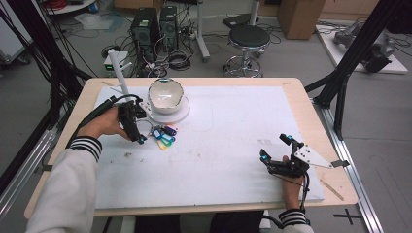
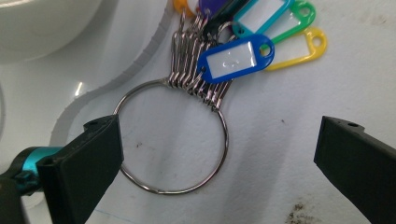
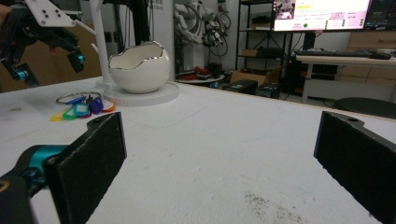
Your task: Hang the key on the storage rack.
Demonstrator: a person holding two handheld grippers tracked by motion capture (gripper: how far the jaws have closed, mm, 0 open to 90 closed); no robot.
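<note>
The left gripper (image 2: 219, 154) hangs over the key ring (image 2: 173, 135) with its jaws spread wide; one jaw overlaps the ring's near-left edge, the other stands well clear, and nothing is clamped. Coloured key tags (image 2: 261, 35) fan out from clips at the ring's far side. Just beyond lies the white egg-shaped bowl (image 1: 165, 95) on its round base (image 1: 180, 114), at the far left of the white table (image 1: 233, 141). The right gripper (image 1: 277, 153) rests near the table's near right edge, jaws wide apart and empty, aimed across at the bowl.
</note>
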